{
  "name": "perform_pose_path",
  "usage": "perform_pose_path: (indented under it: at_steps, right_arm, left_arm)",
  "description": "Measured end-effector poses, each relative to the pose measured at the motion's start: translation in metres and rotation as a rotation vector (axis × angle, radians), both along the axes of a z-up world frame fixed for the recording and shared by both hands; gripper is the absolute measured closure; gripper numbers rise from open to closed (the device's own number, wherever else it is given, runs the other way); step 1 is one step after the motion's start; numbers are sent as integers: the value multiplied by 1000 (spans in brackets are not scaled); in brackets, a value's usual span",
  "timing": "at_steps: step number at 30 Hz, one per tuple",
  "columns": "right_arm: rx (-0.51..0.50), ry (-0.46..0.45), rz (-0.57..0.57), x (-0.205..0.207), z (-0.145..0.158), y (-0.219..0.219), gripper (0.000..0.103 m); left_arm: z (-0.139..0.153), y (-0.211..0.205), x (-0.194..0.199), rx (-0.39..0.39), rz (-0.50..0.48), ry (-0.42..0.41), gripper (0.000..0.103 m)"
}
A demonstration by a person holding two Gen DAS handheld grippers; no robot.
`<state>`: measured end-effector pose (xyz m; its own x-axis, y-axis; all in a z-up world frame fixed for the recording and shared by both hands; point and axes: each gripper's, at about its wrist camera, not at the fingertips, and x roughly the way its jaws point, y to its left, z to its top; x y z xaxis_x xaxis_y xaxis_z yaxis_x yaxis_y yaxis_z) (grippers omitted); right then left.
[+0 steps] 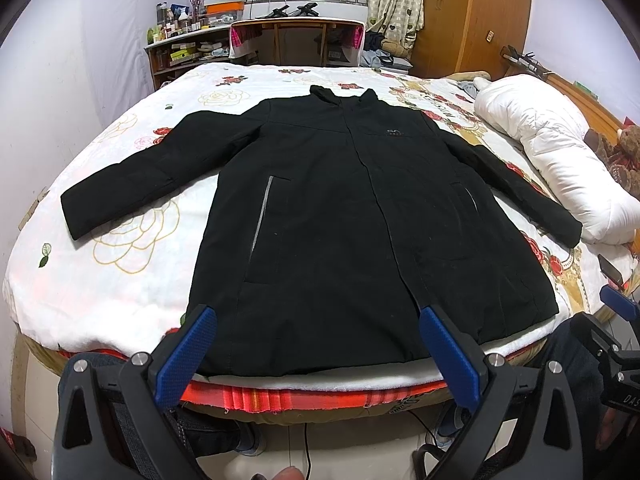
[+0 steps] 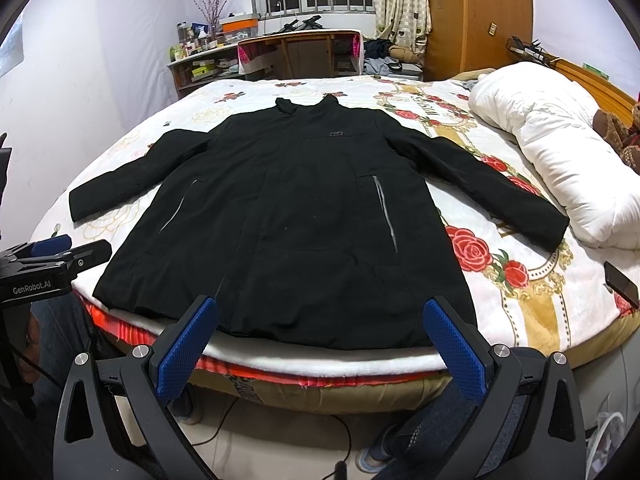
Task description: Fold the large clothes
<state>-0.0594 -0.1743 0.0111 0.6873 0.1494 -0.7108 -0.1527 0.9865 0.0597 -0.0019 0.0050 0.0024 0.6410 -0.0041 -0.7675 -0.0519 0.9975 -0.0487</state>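
A large black coat (image 1: 340, 208) lies flat, front up, on a floral bed sheet (image 1: 132, 240), collar at the far end, hem at the near bed edge, both sleeves spread out. It also shows in the right wrist view (image 2: 288, 216). My left gripper (image 1: 316, 320) is open and empty, held just before the hem at the bed's near edge. My right gripper (image 2: 320, 312) is open and empty, also just before the hem, further right. The left gripper also shows at the left edge of the right wrist view (image 2: 60, 256).
A rolled white duvet (image 1: 552, 152) lies along the bed's right side, beside a brown stuffed toy (image 1: 624, 148). A dark phone (image 2: 620, 282) lies at the right near corner. A desk (image 1: 296, 40) and shelves stand beyond the bed. Cables run over the floor below.
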Motion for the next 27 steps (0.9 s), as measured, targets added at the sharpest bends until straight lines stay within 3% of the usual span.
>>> perform_pose_path:
  at_steps: [27]
  right_arm:
    - [-8, 1, -3, 1, 0, 2, 0]
  left_arm:
    - [0, 0, 0, 2, -2, 2, 0]
